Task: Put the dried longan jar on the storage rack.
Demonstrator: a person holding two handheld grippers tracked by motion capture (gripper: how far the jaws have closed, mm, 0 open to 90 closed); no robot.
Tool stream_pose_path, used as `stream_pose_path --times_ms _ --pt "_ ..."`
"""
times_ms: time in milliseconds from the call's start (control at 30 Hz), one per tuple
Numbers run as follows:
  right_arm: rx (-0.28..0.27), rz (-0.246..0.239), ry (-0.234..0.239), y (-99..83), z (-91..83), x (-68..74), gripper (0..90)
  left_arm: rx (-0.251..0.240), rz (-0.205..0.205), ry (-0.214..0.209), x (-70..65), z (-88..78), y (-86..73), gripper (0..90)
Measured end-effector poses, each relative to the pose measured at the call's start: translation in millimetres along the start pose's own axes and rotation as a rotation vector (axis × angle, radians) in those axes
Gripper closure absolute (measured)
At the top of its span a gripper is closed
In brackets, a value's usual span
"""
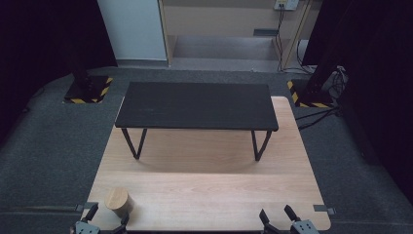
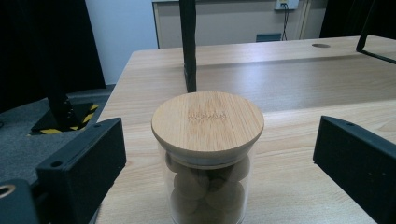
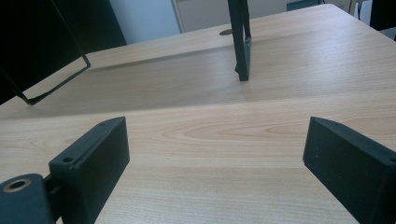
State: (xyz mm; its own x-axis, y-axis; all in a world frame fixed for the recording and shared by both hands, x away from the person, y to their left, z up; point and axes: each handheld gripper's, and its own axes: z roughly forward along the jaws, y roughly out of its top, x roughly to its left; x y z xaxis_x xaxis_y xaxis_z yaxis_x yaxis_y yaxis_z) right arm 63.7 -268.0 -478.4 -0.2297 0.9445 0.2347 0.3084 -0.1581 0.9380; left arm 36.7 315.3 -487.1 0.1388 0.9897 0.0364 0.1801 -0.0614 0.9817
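Table (image 1: 204, 195) of pale wood, set on dark grey carpet, with rounded far corners. Standing on its far half: a low black shelf (image 1: 195, 105) with a flat dark top and thin bent-metal legs, one near leg at the left (image 1: 134, 144) and one at the right (image 1: 259, 145). At the near left corner of the table: a clear glass jar (image 2: 208, 186) with a round bamboo lid (image 2: 208, 122), upright, holding pale rounded pieces whose kind cannot be told. Left gripper (image 1: 103, 219) at the near left edge, its two black jaws spread wide and standing either side of the jar, neither one touching the glass; in the left gripper view a clear gap shows on both sides. Right gripper (image 1: 279, 218) at the near right edge, well apart from the jar, jaws likewise spread wide with bare tabletop between them. Beyond the table, on the carpet: two black stand bases edged with yellow-and-black hazard tape, one at the far left (image 1: 87, 90) and one at the far right (image 1: 309, 93), the right one with cables (image 1: 316, 117) trailing beside it. Behind these: a pale wall panel (image 1: 131, 29) and a wall socket (image 1: 286, 5) with leads hanging down.
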Motion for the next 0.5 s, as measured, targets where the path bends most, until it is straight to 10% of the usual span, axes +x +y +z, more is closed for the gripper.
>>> stream_pose_path --times_ms 500 --pt "-0.007 0.003 -0.003 -1.6 -5.2 0.2 7.1 -0.029 -0.012 -0.018 1.5 3.7 -11.3 1.1"
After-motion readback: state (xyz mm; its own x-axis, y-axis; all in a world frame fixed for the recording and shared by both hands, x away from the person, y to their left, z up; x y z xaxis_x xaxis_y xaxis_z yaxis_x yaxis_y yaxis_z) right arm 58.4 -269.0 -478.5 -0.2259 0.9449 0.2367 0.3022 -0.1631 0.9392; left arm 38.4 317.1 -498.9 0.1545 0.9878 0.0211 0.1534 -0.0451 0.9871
